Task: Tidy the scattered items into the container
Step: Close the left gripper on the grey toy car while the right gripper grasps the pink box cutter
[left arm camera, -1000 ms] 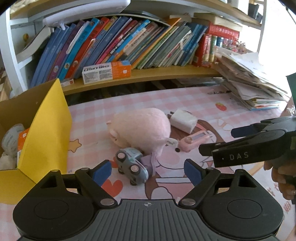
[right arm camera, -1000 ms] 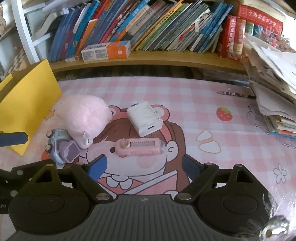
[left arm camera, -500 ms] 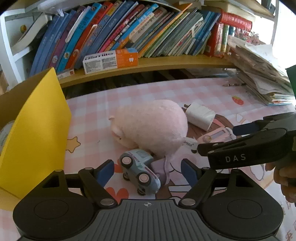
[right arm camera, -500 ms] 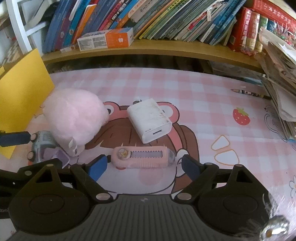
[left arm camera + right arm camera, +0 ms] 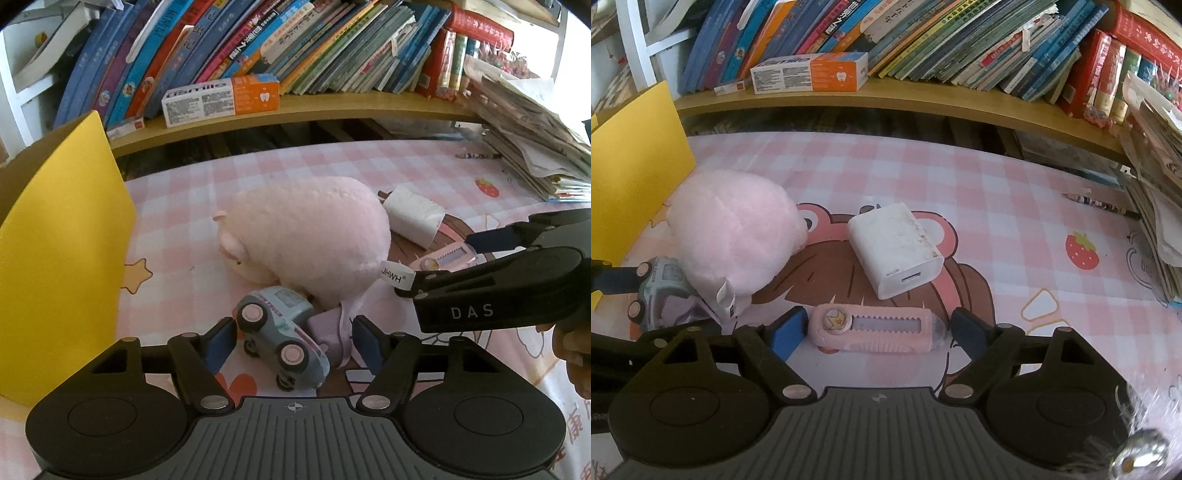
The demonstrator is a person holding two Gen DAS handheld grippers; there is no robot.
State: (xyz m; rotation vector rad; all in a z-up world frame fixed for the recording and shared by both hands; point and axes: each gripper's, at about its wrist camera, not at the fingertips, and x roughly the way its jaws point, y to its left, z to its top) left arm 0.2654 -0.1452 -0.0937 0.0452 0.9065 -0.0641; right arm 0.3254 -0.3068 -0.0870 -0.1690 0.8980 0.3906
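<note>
Left wrist view: your left gripper (image 5: 291, 341) points down at the pink checked mat (image 5: 295, 162), its jaws closing around a grey-blue toy car (image 5: 282, 332) that lies on its side between the blue pads, which do not yet press on it. Just behind the car sits a pink plush pig (image 5: 306, 236), its white tag reaching toward your right gripper (image 5: 491, 273), which enters from the right edge. A yellow-lined cardboard box (image 5: 62, 258), the container, stands at the left, near the car and pig. Right wrist view: your right gripper (image 5: 875, 328) straddles a pink utility knife (image 5: 875, 330) lying crosswise on the mat; its jaws are closing, with small gaps between the pads and the knife's ends. A white charger block (image 5: 897, 247) rests just beyond the knife, beside the pig (image 5: 735, 240). Leaning books (image 5: 923, 33) and a toothpaste carton (image 5: 810, 74) fill the wooden shelf behind.
</note>
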